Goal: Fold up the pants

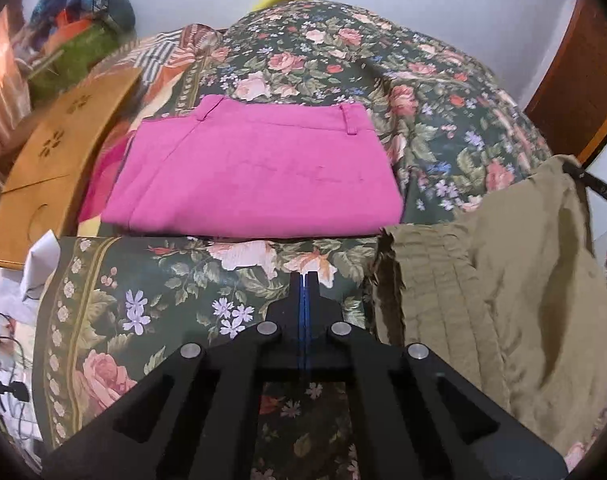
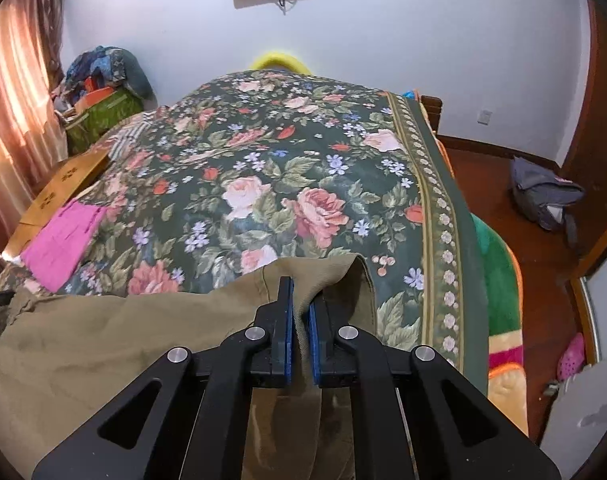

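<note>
**Open bedspread in the middle, clutter along the left edge**

The floral bed lies bare and flat across its middle and far right side, so a tool can pass freely there. On the left, folded pink pants take up a patch, with a wooden box just beside them at the bed's edge and a pile of bags behind it by the curtain. The olive pants cover the near right corner, bunched and raised; the right tool is clamped on their fabric. Between pink and olive runs a bare strip, where the left tool hangs, fingers pressed together.
</note>
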The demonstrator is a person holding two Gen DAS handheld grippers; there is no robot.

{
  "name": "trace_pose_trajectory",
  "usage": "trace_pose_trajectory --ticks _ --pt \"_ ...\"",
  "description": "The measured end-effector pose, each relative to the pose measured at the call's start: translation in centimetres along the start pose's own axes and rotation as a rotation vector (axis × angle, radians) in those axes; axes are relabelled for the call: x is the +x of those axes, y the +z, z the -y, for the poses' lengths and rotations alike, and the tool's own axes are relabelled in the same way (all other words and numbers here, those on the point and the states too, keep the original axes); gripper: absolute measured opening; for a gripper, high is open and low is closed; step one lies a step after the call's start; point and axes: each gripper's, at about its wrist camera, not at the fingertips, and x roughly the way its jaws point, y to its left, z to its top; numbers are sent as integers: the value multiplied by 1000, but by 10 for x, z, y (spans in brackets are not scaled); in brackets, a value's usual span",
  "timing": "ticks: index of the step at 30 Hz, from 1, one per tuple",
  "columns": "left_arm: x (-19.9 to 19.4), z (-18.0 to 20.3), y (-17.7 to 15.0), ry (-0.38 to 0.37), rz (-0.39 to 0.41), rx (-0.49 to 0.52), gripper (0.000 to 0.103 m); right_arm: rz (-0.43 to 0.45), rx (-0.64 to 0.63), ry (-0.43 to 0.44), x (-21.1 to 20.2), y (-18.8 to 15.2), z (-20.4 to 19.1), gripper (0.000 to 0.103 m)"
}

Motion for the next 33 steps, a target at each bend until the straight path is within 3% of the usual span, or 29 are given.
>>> trace_pose_trajectory --ticks 3,5,7,11,15,17,20,26,30,33 --pt "-8 9 5 -42 20 9 6 -1 16 -16 -2 0 3 6" --pt "-8 18 12 -74 21 17 35 -1 25 -7 -6 -3 5 6" --pt "-6 28 20 -94 23 21 56 -3 23 -1 -10 -5 5 6" --pt "15 50 34 -144 -34 63 67 -6 13 5 -14 -7 3 6" --pt "55 60 39 -193 -180 74 75 -5 29 27 -15 -8 4 6" --pt "69 64 35 -232 -223 59 76 -6 30 32 -15 -9 5 6" --pt "66 65 33 -224 -185 59 67 -12 32 36 -12 -13 6 6" --pt "36 76 29 -122 -60 104 53 -9 46 41 -11 -17 11 6" --pt "15 79 30 -59 34 127 52 18 -20 -4 -14 -14 -1 6" --pt "11 74 32 -30 44 114 52 30 -41 -26 -12 -9 -7 5"
